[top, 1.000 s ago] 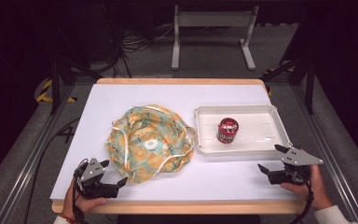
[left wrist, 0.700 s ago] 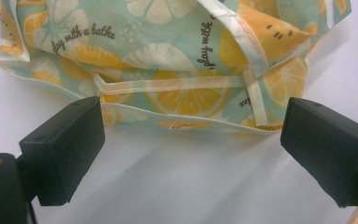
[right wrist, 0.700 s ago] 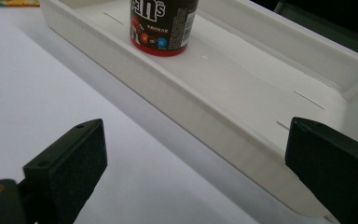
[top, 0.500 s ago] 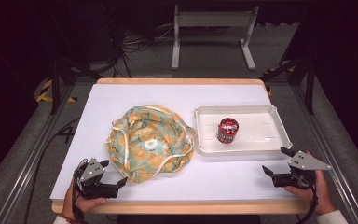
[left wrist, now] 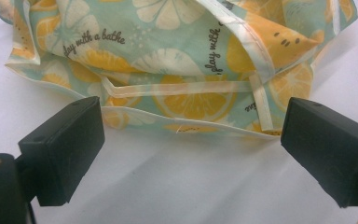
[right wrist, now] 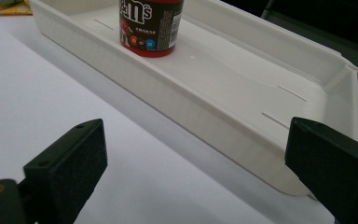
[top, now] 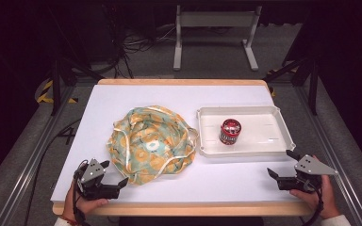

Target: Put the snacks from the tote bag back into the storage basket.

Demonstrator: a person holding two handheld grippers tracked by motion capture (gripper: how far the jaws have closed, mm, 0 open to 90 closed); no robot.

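A crumpled cloth bag (top: 151, 143) printed with orange and lemon slices lies at the table's middle; in the left gripper view the bag (left wrist: 177, 60) is just beyond the jaws. My left gripper (top: 115, 173) sits open at the front left, its jaws apart before the bag's near hem, nothing between them (left wrist: 191, 140). A red M&M's can (top: 229, 132) stands upright in a white tray (top: 245, 151) at the right. My right gripper (top: 280, 163) is open near the front right corner, short of the tray's (right wrist: 205, 107) near wall, with the can (right wrist: 149, 28) farther in.
The white tabletop (top: 226, 179) has a wooden front edge close under both hands. Bare white surface lies between the two grippers and behind the bag. Dark floor, cables and a metal stand (top: 214, 28) lie beyond the table.
My right gripper has drifted a little to the right and toward the table's front edge. The left gripper, the bag, the tray and the can have stayed put.
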